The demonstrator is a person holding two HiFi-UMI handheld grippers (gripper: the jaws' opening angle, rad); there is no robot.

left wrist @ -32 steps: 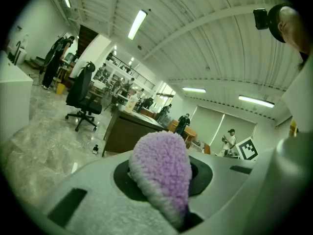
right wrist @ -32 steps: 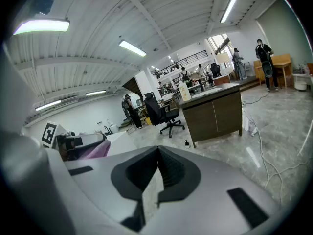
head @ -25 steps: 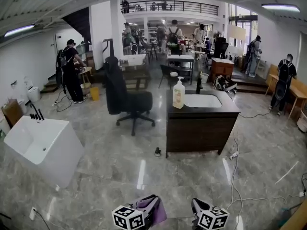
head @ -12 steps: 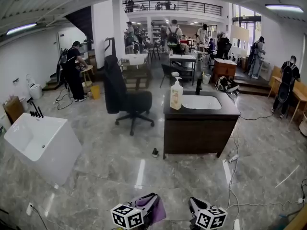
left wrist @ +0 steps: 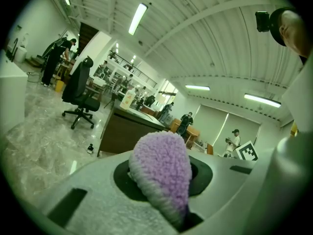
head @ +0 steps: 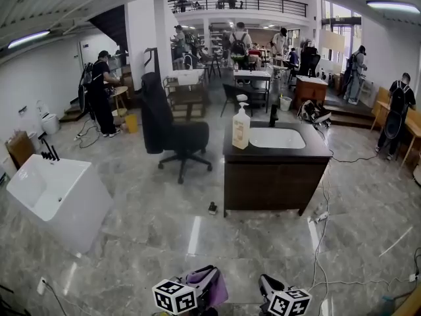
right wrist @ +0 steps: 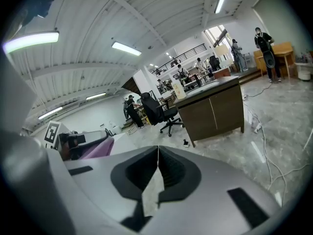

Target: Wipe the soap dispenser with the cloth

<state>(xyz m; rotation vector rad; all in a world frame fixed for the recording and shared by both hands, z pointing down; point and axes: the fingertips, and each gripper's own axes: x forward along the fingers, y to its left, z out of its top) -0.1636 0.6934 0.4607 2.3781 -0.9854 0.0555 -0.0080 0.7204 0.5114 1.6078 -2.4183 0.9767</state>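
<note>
1. Way off to the left of the dark cabinet (head: 273, 176) there's a white tub (head: 56, 196) sitting on the marbled floor (head: 151, 236), well apart from the cabinet.
2. Further back, also left of the cabinet, a person in black (head: 99, 101) stands by a small table.
3. A black office chair (head: 176, 137) is parked near the cabinet's left end, not touching it.
4. The left gripper (head: 205, 276) shows low in the head view, in front of the cabinet toward its left end and well short of it. Its jaws are clamped on a fluffy purple cloth (left wrist: 161, 173), which bulges out between them.
5. The soap dispenser (head: 241, 128) stands upright on the cabinet's top at the left end, pump on top. Neither the cloth nor either gripper is anywhere near it.
6. Just right of the dispenser, a white sink basin (head: 276, 137) is set into the cabinet top, with a black faucet (head: 273, 115) at its back edge.
7. The right gripper (right wrist: 157, 166) is also in front of the cabinet, about level with its middle and well apart from it. Its jaws are pressed together with nothing between them.
8. Cables (head: 321, 239) trail over the floor off the cabinet's right front corner.
9. Far right of the cabinet, a person with a backpack (head: 396, 114) stands by a wooden table.
</note>
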